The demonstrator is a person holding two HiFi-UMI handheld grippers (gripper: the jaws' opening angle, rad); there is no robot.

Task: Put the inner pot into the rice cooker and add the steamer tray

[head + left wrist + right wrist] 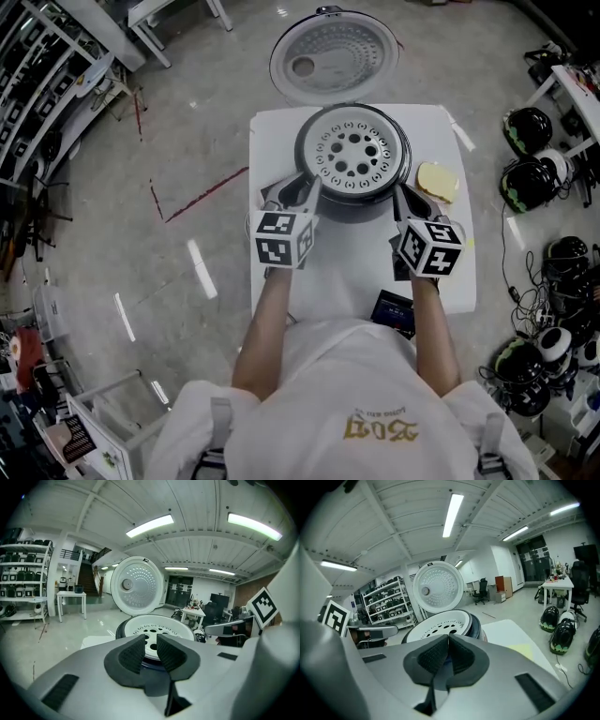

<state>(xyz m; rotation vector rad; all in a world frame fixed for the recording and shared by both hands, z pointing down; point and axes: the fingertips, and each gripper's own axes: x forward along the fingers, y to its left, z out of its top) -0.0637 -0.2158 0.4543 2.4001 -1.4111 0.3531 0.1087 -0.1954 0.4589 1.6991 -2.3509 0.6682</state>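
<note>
- Head view: a white, round, perforated steamer tray (352, 152) sits level in the mouth of the dark, round rice cooker (358, 210). The cooker's round ribbed lid (335, 58) stands open on the far side. The inner pot is not visible and is presumably under the tray.
- Head view: the left gripper (302, 190) and right gripper (405, 199) flank the cooker's near rim, just beside it. Whether they touch it cannot be told from here.
- Left gripper view: the left gripper (150, 641) has its jaws part open with a narrow gap. The tray's near rim (159, 627) shows beyond the gap, and the pads press on nothing.
- Right gripper view: the right gripper (447, 641) has its jaws together with nothing between them. The tray (440, 623) lies beyond the tips.
- Judgement: the tray-adding step looks complete. The next move calls for drawing both grippers clear without nudging the tray.
- Surface, head view: a white square table (347, 272) carries the cooker. A pale yellow cloth (437, 180) lies just right of the cooker.
- Room, head view: the floor (197, 122) is glossy grey. Metal shelving (37, 84) stands at the left, and dark helmets (528, 127) sit on the floor at the right.
</note>
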